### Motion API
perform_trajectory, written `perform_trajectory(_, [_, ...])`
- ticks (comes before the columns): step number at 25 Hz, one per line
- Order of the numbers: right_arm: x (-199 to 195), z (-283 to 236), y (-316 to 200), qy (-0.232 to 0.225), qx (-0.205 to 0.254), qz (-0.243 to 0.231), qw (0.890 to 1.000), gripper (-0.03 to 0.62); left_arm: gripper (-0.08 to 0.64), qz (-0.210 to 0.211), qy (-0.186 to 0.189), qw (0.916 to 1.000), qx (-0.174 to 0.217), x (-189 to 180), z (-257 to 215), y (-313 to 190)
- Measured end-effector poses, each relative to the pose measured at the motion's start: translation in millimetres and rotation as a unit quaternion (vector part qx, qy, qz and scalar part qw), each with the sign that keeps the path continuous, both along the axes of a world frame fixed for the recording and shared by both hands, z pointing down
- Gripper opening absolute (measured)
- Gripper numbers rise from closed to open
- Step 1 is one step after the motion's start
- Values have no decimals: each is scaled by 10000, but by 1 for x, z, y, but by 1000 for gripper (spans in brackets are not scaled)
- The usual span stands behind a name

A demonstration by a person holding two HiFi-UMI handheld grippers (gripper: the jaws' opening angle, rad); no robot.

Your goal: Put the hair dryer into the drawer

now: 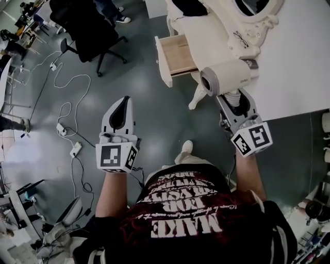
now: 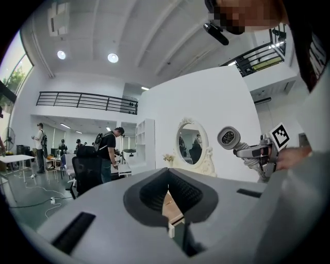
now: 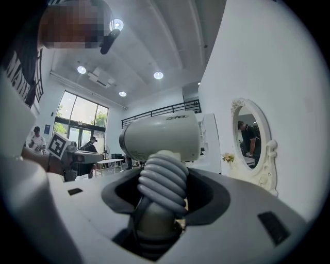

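The white hair dryer [image 1: 227, 77] has its grey cord coiled round the handle. My right gripper [image 1: 234, 98] is shut on that handle, and the barrel [image 3: 162, 136] stands up above the jaws. It hangs in front of the white dressing table [image 1: 206, 31], just right of the open wooden drawer [image 1: 178, 54]. My left gripper [image 1: 124, 103] is over the floor to the left of the drawer, shut with nothing in it. Past its closed tips [image 2: 167, 172] the drawer [image 2: 171, 206] shows straight ahead. The left gripper view also catches the dryer [image 2: 228, 137] at the right.
An oval mirror [image 1: 258, 10] and a pair of glasses [image 1: 240, 37] are on the dressing table. A black office chair [image 1: 87, 31] stands at the far left. Cables and power strips [image 1: 67, 129] lie on the floor to the left. People stand far off [image 2: 108, 149].
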State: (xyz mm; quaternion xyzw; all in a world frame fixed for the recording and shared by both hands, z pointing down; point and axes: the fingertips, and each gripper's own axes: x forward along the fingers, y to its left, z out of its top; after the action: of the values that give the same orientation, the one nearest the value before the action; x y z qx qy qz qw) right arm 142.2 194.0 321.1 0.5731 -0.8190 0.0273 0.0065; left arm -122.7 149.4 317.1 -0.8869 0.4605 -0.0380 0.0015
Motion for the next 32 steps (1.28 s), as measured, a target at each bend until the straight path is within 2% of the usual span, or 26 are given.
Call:
perform_trajectory(11, [34,-11,-58,133,73,-466,9988,239,5,-415,36,9990,132,36,-12,-46])
perform_trajectory(20, [46,-16,-86,120,106,-846,9963,239,5,-725,16,9973,131,47,-13,-59])
perform_trajectory(27, [42,-7,-84,26,27,-932,9956,239,5,-801,-108,9967,72,41,-10,-57])
perform_trajectory(32, [34,0,-85,-28,-49,-902,9959,239,5,-646,-188,9977,93,41,-7,-61])
